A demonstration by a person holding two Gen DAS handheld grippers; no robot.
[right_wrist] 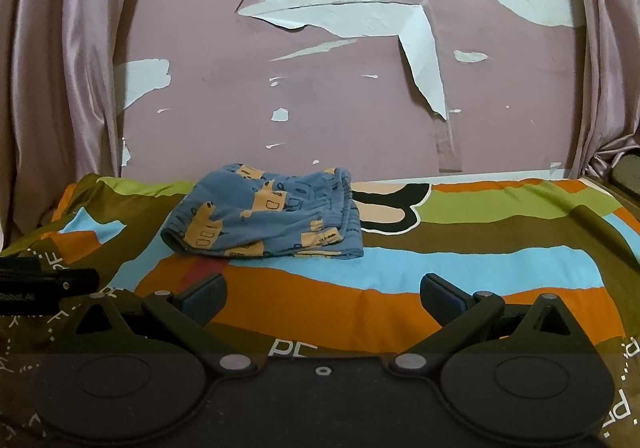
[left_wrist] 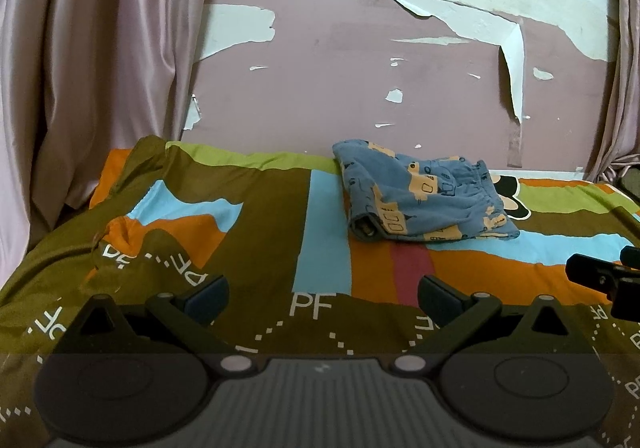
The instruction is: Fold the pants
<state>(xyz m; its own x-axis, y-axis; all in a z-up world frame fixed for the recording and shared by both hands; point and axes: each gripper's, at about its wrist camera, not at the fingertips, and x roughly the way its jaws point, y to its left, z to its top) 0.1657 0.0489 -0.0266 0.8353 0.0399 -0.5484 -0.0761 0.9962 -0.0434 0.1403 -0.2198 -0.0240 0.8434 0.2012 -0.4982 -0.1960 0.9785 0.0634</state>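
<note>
Blue pants with a tan print (left_wrist: 424, 200) lie folded in a compact bundle on the striped bedspread (left_wrist: 260, 232), near the wall. They also show in the right wrist view (right_wrist: 268, 220). My left gripper (left_wrist: 322, 298) is open and empty, low over the bedspread, well in front of the pants. My right gripper (right_wrist: 324, 298) is open and empty too, in front of the pants and to their right. The right gripper's body shows at the right edge of the left wrist view (left_wrist: 608, 280); the left gripper's body shows at the left edge of the right wrist view (right_wrist: 40, 284).
A pink wall with peeling paint (left_wrist: 360, 68) stands right behind the bed. Pale curtains hang at the left (left_wrist: 80, 88) and the right (right_wrist: 608, 68). A pillow under the bedspread raises it at the far left (left_wrist: 168, 168).
</note>
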